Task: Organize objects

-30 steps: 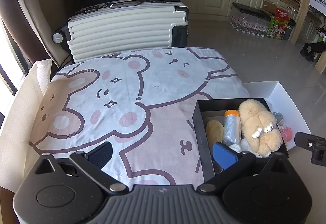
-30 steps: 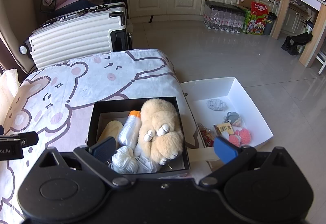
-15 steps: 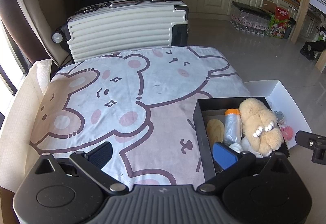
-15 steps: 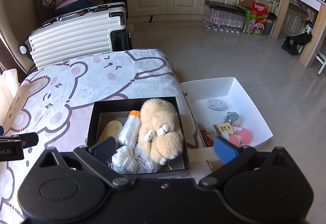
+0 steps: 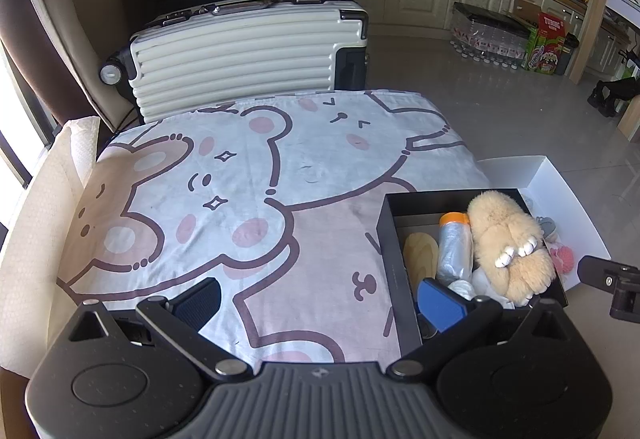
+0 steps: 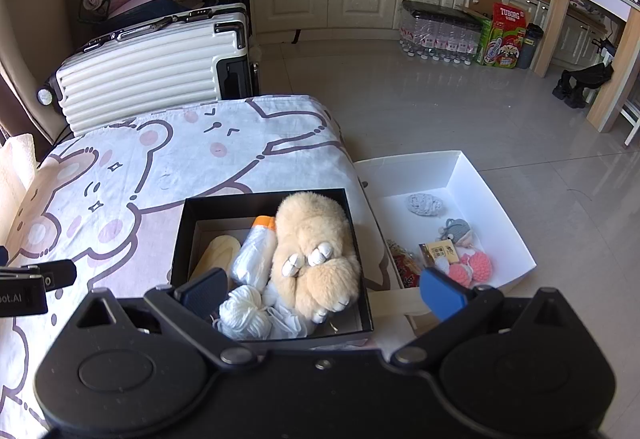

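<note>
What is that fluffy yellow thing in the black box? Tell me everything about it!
The fluffy toy looks like a plush animal with long, soft, cream-tan fur and little white paws or claws tucked against its body. It lies in the right side of the black box, filling most of that side. A wrapped bottle with an orange cap presses against its left, and white yarn sits by its lower end. Nothing is holding it.
</note>
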{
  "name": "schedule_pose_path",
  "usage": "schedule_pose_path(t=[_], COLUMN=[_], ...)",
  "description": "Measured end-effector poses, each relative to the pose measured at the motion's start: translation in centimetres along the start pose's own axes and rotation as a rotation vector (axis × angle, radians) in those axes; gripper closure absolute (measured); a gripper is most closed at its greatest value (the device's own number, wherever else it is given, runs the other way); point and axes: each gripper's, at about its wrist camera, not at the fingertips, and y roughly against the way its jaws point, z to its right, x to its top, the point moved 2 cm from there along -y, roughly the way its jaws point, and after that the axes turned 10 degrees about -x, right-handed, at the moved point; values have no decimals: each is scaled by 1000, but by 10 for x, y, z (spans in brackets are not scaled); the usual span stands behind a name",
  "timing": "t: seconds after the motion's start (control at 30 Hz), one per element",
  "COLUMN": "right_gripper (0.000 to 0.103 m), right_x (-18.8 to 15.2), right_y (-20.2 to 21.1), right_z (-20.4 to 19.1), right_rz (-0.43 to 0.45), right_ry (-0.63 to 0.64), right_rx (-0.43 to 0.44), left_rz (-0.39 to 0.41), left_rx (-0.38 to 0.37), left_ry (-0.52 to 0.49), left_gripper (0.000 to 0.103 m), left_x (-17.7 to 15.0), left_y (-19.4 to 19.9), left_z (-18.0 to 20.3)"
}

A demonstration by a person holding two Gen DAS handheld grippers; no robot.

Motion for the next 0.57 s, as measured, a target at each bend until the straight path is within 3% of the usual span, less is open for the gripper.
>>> schedule_pose_path(t=[0.57], right_gripper=[0], right_x=[-1], right_y=[-1], right_z=[0], right_rz=[-1], right_ry=[1], right_rx=[1], left_rz=[-2], left_rx=[-6], left_ry=[-16], left_gripper=[0], left_x=[-1], left_y=[0], left_z=[3])
